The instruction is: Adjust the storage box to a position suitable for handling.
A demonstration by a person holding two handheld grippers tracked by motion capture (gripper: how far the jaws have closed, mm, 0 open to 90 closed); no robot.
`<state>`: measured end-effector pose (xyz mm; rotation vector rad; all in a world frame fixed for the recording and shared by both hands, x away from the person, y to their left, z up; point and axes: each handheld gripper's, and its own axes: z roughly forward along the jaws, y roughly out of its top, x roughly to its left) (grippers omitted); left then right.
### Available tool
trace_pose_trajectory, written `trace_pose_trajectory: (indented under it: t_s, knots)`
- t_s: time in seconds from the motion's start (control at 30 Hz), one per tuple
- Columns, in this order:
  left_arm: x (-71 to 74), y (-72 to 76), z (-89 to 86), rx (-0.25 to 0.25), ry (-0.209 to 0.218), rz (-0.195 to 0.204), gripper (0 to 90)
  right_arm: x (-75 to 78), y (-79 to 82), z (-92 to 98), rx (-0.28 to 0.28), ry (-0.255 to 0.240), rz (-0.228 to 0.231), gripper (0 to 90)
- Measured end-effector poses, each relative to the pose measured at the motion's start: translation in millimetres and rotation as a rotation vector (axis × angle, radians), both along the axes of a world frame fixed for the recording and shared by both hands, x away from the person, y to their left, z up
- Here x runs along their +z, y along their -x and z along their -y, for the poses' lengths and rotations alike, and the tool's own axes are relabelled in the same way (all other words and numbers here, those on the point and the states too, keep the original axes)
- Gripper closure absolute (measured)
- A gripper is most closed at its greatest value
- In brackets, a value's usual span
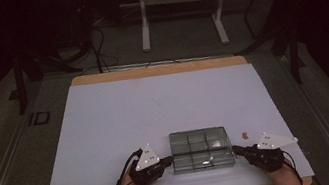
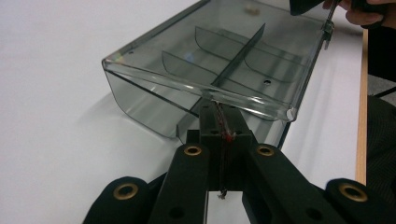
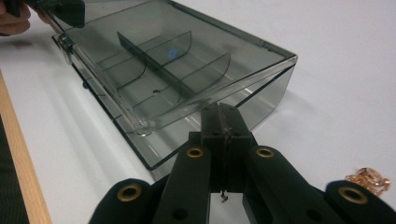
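High view, largest first: your white table sheet [image 1: 155, 109]; low centre, the smoked clear compartment box [image 1: 201, 148]; your left gripper [image 1: 168, 161] at its left end and right gripper [image 1: 237, 150] at its right end, both with jaws closed together; lower right, a small copper-coloured trinket [image 1: 244, 135].

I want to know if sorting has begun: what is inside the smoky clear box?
Inside the box only crossing dividers show, forming apparently empty compartments. The floor nearest each gripper is hidden behind the box's end walls.

No readable text, label, brand or number appears on anything here
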<state>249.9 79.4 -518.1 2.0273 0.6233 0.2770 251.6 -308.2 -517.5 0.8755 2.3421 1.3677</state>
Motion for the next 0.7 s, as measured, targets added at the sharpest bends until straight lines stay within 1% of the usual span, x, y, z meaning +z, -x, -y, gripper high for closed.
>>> trace_pose_trajectory:
  t_s: [0.2, 0.3, 0.33, 0.37, 0.4, 0.47, 0.57, 0.7]
  knots:
    - [5.3, -2.3, -2.1, 0.013, 0.013, 0.013, 84.8, 5.3, -1.8, 1.2, -0.005, -0.012, 0.014, 89.6]
    - [7.2, -3.2, -2.6, 0.02, 0.017, 0.014, 79.2, 6.9, -2.7, 0.8, -0.007, -0.012, 0.017, 88.3]
    - [9.3, -4.0, -3.3, 0.024, 0.017, 0.023, 76.1, 8.5, -3.9, 0.4, -0.01, -0.013, 0.023, 86.1]
    - [9.3, -4.0, -3.3, 0.024, 0.017, 0.023, 75.1, 8.5, -3.9, 0.4, -0.01, -0.013, 0.023, 86.1]
    - [11.8, -4.4, -4.3, 0.028, 0.019, 0.034, 72.6, 10.0, -4.8, 0.1, -0.015, -0.015, 0.027, 82.2]
    - [13.8, -5.1, -4.6, 0.031, 0.017, 0.045, 68.1, 11.2, -5.8, -0.3, -0.019, -0.02, 0.03, 79.6]
    - [15.3, -5.8, -4.6, 0.035, 0.019, 0.053, 64.9, 13.0, -7.2, -1.2, -0.023, -0.02, 0.038, 76.8]
    - [18.2, -6.9, -4.4, 0.035, 0.022, 0.069, 64.2, 15.6, -8.6, -1.9, -0.032, -0.022, 0.05, 74.0]
